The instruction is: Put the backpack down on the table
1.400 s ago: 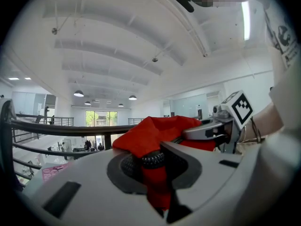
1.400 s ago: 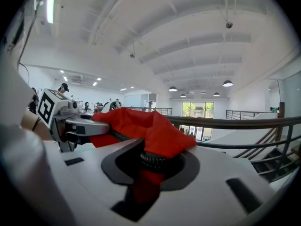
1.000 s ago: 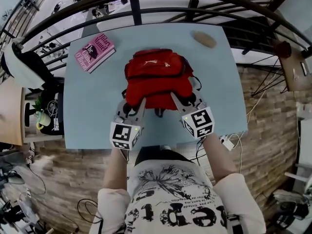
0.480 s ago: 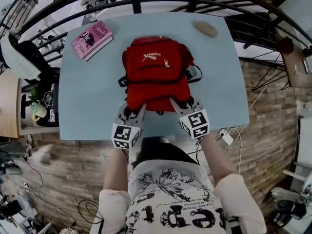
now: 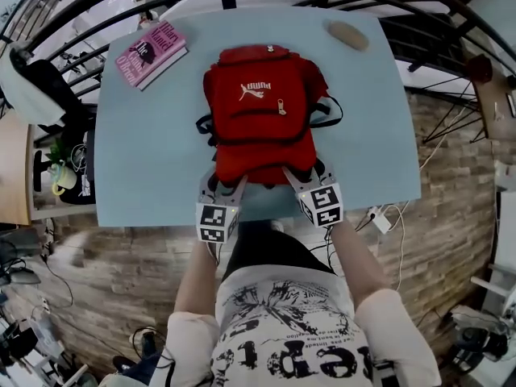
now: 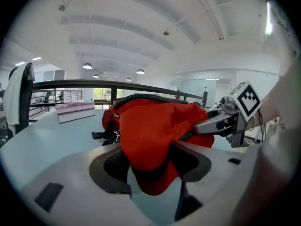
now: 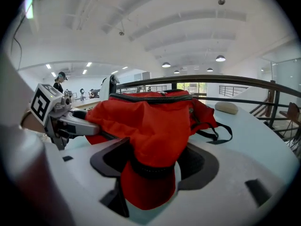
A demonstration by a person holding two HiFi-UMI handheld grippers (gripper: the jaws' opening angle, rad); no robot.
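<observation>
The red backpack point(image 5: 262, 111) lies flat on the light blue table point(image 5: 145, 135), front pocket and white logo facing up. My left gripper point(image 5: 224, 182) is at its near left corner and my right gripper point(image 5: 306, 173) at its near right corner. In the left gripper view a fold of red fabric point(image 6: 155, 131) sits between the pads of the left gripper point(image 6: 150, 161), whose jaws are opening. The right gripper view shows the same: red fabric point(image 7: 150, 126) hangs loosely between the spread pads of the right gripper point(image 7: 153, 161), jaws opening.
A pink book point(image 5: 149, 53) lies at the table's far left corner and a tan oval object point(image 5: 348, 34) at the far right. A dark railing point(image 5: 105, 35) curves behind the table. A chair with white cloth point(image 5: 32, 87) stands to the left.
The backpack has come down from a raised, bunched hold to lie flat on the table. Both grippers sank with it toward the near edge.
</observation>
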